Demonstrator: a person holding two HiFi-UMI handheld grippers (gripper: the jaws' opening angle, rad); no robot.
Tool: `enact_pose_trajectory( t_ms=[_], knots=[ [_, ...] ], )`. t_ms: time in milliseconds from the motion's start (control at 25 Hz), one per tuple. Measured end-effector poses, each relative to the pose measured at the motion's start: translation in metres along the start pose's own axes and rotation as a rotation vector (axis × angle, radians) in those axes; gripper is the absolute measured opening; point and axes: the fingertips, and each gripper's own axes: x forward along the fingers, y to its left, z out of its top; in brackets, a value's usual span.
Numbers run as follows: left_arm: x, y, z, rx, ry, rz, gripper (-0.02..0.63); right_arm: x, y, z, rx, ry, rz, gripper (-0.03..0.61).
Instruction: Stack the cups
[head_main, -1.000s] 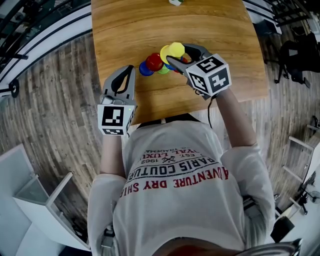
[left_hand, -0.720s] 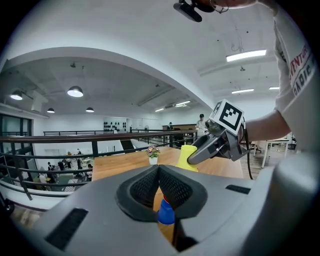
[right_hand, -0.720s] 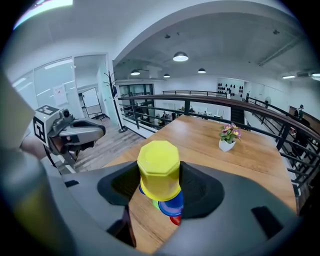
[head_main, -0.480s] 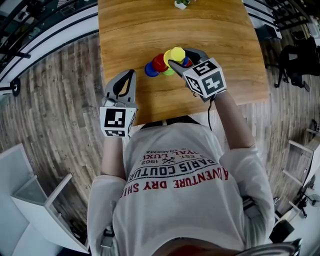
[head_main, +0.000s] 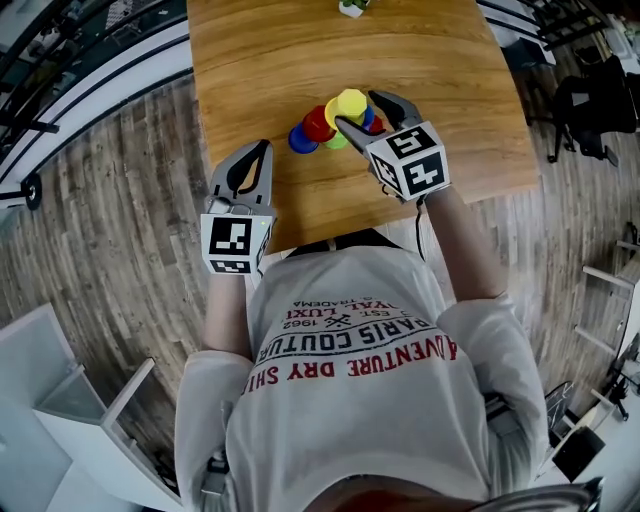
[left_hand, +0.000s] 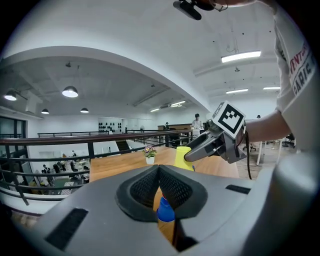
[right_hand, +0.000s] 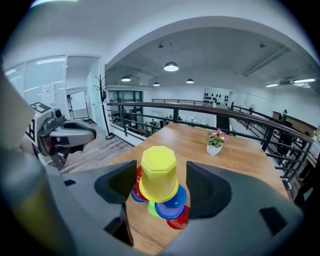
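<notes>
Both tongs grip nothing: the left tongs (head_main: 262, 148) hover over the wooden tabletop's (head_main: 300, 50) near left corner, jaws pressed together, well apart from the cluster of upturned plastic cups, whose blue cup (head_main: 298, 139) and red cup (head_main: 317, 124) sit lower than the octagonal yellow plastic cup (head_main: 352, 102) perched on top. The right tongs (head_main: 360, 110) have just been opening and stand at their widest, the yellow cup between the pads (right_hand: 206, 189) but touched by neither. Drawing back crookedly could let a pad clip that cup and topple the loosely balanced pile, I judge.
</notes>
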Motion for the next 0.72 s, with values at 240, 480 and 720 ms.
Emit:
enact_pose_trajectory(
  t_ms=[240, 480, 720],
  knots=[
    [-0.001, -0.01, 0.019, 0.02, -0.043, -0.045, 0.015, -0.04, -0.002, 0.009, 0.084, -0.156, -0.056, 0.301],
    [-0.005, -0.02, 0.042, 0.022, -0.082, -0.069, 0.015, -0.074, 0.0, 0.006, 0.146, -0.273, -0.081, 0.175],
    [-0.008, -0.024, 0.064, 0.049, -0.112, -0.049, 0.015, -0.092, -0.016, 0.009, 0.195, -0.339, -0.127, 0.063]
  ],
)
